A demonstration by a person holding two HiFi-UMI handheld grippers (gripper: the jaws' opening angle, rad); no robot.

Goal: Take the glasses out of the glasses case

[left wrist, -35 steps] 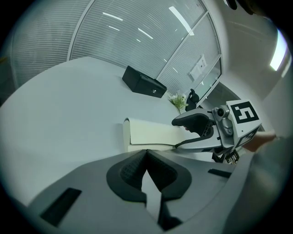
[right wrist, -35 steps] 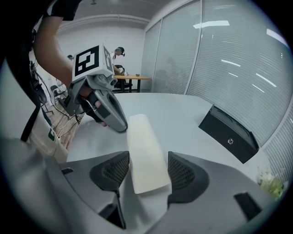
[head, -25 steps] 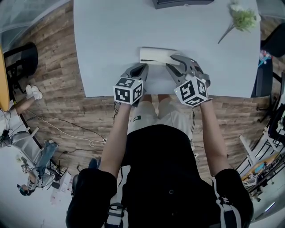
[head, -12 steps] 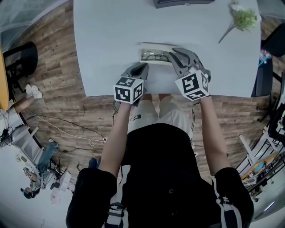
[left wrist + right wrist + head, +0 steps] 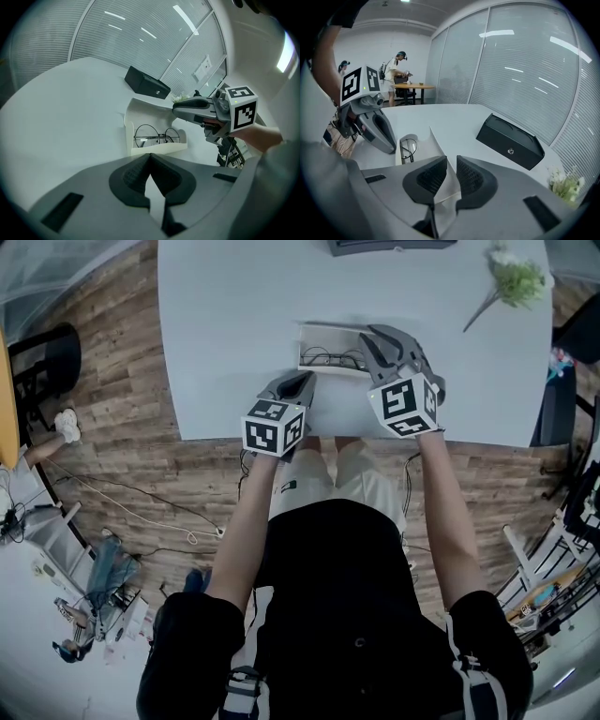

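Observation:
The white glasses case (image 5: 304, 351) lies open on the grey table. Thin round-rimmed glasses (image 5: 330, 359) (image 5: 156, 136) lie inside it, behind the low front wall (image 5: 159, 149). My right gripper (image 5: 373, 341) (image 5: 451, 161) holds the raised lid (image 5: 439, 140) at its right end; the lid's edge runs between the pads, and the jaws are opening slightly. My left gripper (image 5: 302, 381) (image 5: 150, 157) is shut with nothing in it, just in front of the case's left part and not touching it.
A black box (image 5: 389, 245) (image 5: 510, 140) sits at the table's far edge. A green sprig of flowers (image 5: 514, 277) lies at the far right. The table's near edge runs under both grippers. People stand at a distant desk (image 5: 410, 86).
The case was closed a second ago. My right gripper has swung the lid up and away, and the glasses have come into sight. The left gripper stayed put.

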